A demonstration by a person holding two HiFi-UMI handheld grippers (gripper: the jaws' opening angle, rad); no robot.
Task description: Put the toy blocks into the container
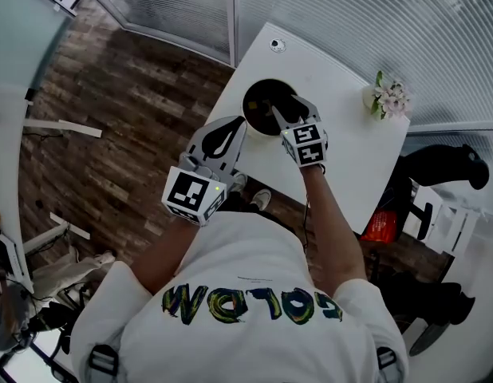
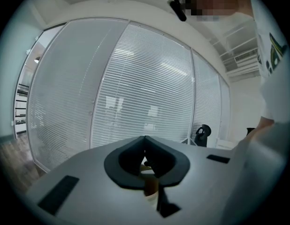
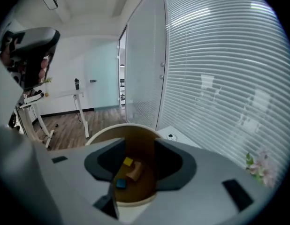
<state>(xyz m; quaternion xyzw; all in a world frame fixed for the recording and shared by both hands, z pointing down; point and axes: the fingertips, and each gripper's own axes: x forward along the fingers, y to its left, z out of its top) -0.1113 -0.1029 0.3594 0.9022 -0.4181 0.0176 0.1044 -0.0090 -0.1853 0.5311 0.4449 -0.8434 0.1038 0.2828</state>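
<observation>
Head view, container (image 1: 261,94): a round tub, dark inside with a pale rim, on the white desk (image 1: 342,162).
Head view, right tongs (image 1: 288,112): they reach over the container's rim, with the tips above its inside.
Head view, left tongs (image 1: 233,132): outside the container, just beside its rim on the person's left.
Head view, surroundings: no loose block shows on the desk around the container. A flower sprig (image 1: 390,98) stands well apart from it.
Left gripper view, left tongs (image 2: 145,142): together at the tips with nothing clamped. A brown and cream sliver below them is probably the container (image 2: 151,186).
Right gripper view, right tongs (image 3: 139,150): wide apart and gripping nothing, with the container (image 3: 105,131) directly beneath.
Right gripper view, toy blocks: a yellow block (image 3: 128,161), a tan wooden block (image 3: 134,171) and a blue block (image 3: 121,183) lie close together on the container's floor.
Step in hand (judged): the blocks are in, so the right tongs now need to clear the container.
Doing it well: lift straight up with the tongs wide, and swing aside only once the tips are above the rim. A hooked rim could tip the container. The left tongs are near enough to steady it.
</observation>
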